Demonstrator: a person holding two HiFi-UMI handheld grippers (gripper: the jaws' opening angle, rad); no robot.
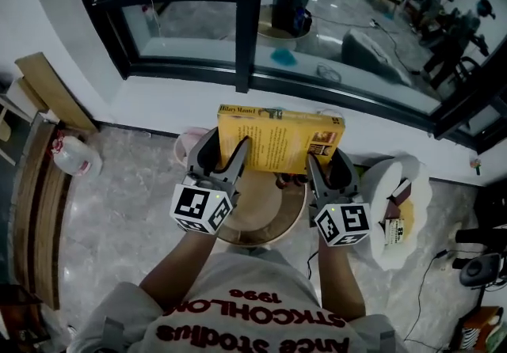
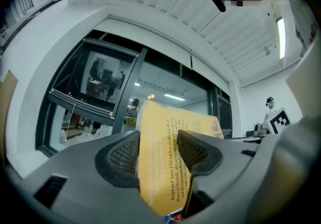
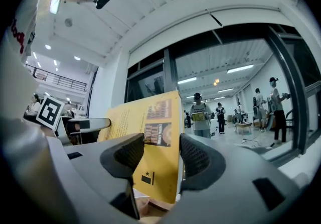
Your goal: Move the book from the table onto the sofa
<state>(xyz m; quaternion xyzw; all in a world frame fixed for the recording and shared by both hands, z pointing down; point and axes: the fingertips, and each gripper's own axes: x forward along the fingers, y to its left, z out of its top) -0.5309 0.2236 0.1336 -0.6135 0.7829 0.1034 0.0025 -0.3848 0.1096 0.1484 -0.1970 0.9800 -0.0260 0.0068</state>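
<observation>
A yellow paperback book (image 1: pixel 279 136) is held up level in the air over a small round wooden table (image 1: pixel 265 213), its back cover facing up. My left gripper (image 1: pixel 226 155) is shut on the book's left part, and my right gripper (image 1: pixel 325 171) is shut on its right end. In the left gripper view the yellow book (image 2: pixel 165 168) stands on edge between the two mesh pads, clamped by my left gripper (image 2: pixel 159 155). The right gripper view shows the same book (image 3: pixel 153 132) pinched by my right gripper (image 3: pixel 161 160). No sofa shows in these views.
A dark-framed window wall (image 1: pixel 245 19) with a white sill runs across just beyond the book. A white round seat (image 1: pixel 412 197) with small items stands at the right. A plastic jug (image 1: pixel 75 158) and wooden boards (image 1: pixel 47 90) lie at the left on the marble floor.
</observation>
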